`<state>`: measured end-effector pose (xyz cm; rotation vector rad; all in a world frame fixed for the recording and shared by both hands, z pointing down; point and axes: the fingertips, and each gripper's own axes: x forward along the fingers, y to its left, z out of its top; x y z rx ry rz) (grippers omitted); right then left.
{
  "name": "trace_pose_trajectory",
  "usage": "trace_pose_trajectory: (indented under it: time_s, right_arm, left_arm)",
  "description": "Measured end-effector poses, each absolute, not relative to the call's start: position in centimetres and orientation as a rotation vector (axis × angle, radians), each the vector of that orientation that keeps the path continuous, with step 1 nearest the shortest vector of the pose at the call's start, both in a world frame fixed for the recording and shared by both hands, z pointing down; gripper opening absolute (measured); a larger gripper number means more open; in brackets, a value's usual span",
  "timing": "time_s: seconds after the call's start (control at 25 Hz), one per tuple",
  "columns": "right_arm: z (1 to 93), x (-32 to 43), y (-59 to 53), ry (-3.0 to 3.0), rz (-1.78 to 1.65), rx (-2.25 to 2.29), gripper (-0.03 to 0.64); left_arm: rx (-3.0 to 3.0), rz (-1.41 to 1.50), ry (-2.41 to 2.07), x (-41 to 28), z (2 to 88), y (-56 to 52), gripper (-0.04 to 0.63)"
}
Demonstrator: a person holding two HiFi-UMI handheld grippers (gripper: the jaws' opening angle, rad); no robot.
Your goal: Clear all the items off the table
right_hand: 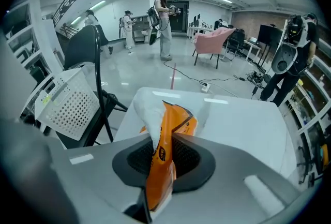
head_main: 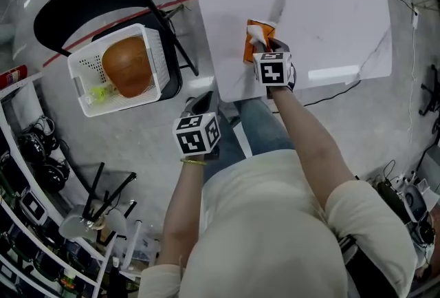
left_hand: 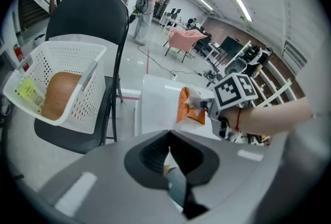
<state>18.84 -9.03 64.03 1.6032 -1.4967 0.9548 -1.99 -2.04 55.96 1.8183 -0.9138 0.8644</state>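
With my right gripper [right_hand: 158, 162] pinching the orange packet [right_hand: 166, 130] and my left gripper [left_hand: 169, 151] pressed together empty, I should grip firmly and release only above the white basket [right_hand: 72, 106] to its left.

Arm outstretched, the right tool [right_hand: 163, 141] pinches an orange packet [right_hand: 173, 120]; the left tool [left_hand: 168, 151], near the body, seems shut and empty.

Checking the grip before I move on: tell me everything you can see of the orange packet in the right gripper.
The orange packet is a thin, crinkly foil-like pouch, orange with a crumpled white part at its top and small dark print. It stands edge-on, pinched between the shut jaws of the right gripper, over the white table; whether it touches the tabletop cannot be told.
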Motion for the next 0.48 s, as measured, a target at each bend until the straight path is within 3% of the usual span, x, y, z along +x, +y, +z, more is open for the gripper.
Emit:
trace_pose_trajectory:
  time_s: [0.48]
  right_arm:
    - [59.5, 14.4, -6.8, -1.567, 0.881, 1.576, 0.055]
  left_arm:
    - [1.844, 0.792, -0.978, -5.5, 52.9, -0.8, 0.009]
